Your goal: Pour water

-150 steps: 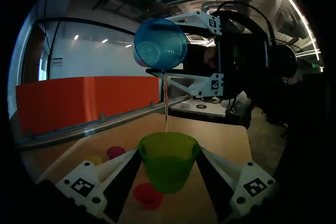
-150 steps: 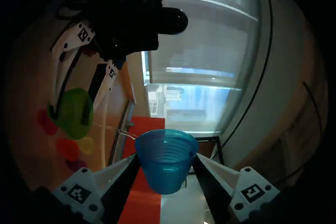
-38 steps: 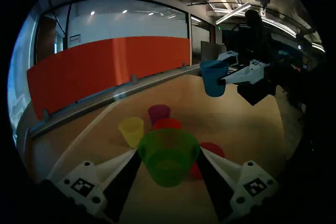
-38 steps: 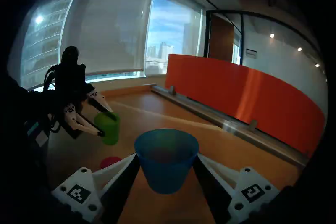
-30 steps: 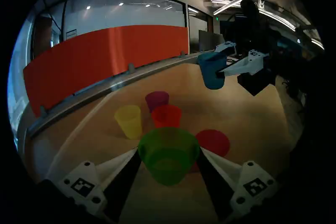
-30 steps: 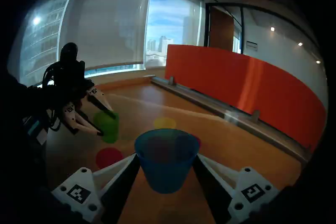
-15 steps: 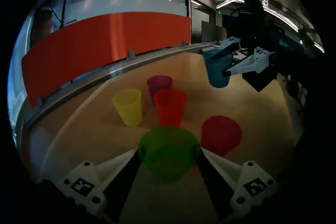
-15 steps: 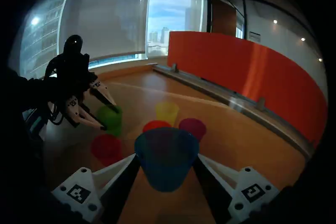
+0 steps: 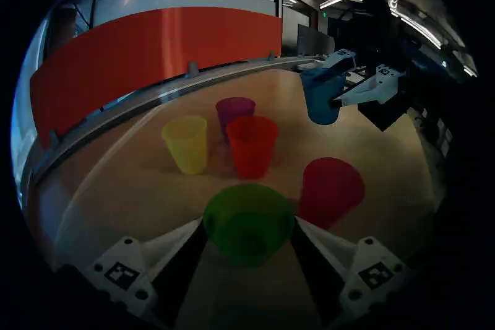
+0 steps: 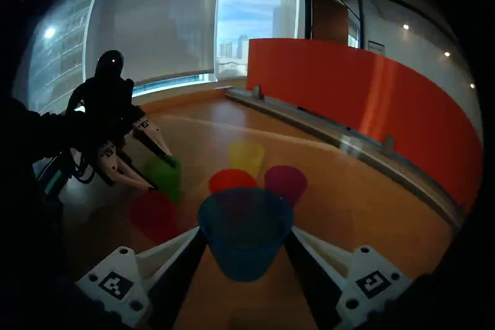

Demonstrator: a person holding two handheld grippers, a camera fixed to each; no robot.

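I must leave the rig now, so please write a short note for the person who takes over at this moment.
Left gripper: shut on the green cup, upright.
Right gripper: shut on the blue cup, upright.
On the table: yellow cup, purple cup, orange-red cup, red cup, in a group.
Done: the blue cup poured into the green cup seconds ago.
Left: probably to set both cups down.

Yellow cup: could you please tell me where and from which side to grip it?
Take the yellow cup by its upper wall, likely from the left in the left gripper view: upright, wider on top, orange cup close at right.
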